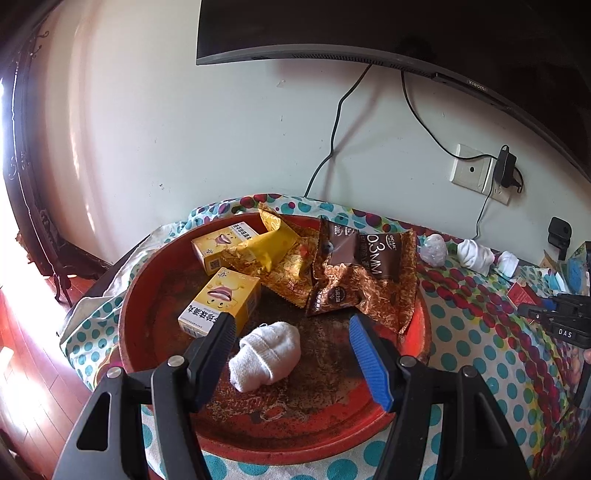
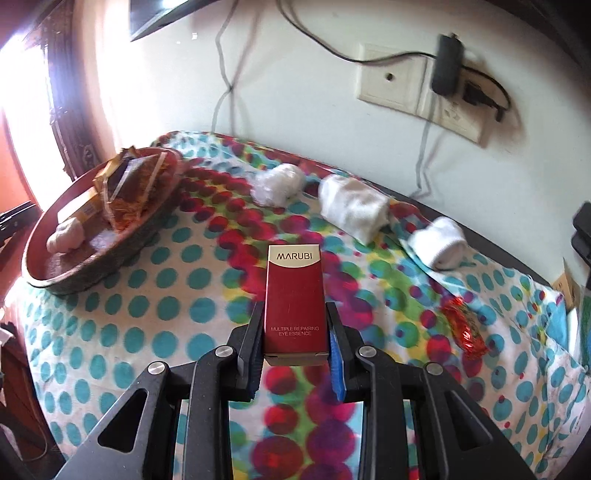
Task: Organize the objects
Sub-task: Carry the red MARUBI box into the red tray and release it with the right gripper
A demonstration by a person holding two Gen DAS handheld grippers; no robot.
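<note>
My left gripper (image 1: 291, 325) is open above the round red tray (image 1: 421, 332). A rolled white sock (image 1: 266, 356) lies on the tray between the jaws, untouched. Two yellow boxes (image 1: 221, 304) and brown and yellow snack packets (image 1: 364, 273) lie further back in the tray. My right gripper (image 2: 295, 314) is shut on a red MARUBI eye essence box (image 2: 295, 306), held above the dotted cloth (image 2: 166, 277). The tray (image 2: 92, 266) sits to its far left.
Rolled white socks (image 2: 352, 208) and a plastic-wrapped bundle (image 2: 277, 184) lie near the wall. A red foil candy (image 2: 465, 328) lies on the right. A wall socket (image 2: 399, 81) with cables and a TV (image 1: 369, 29) are behind.
</note>
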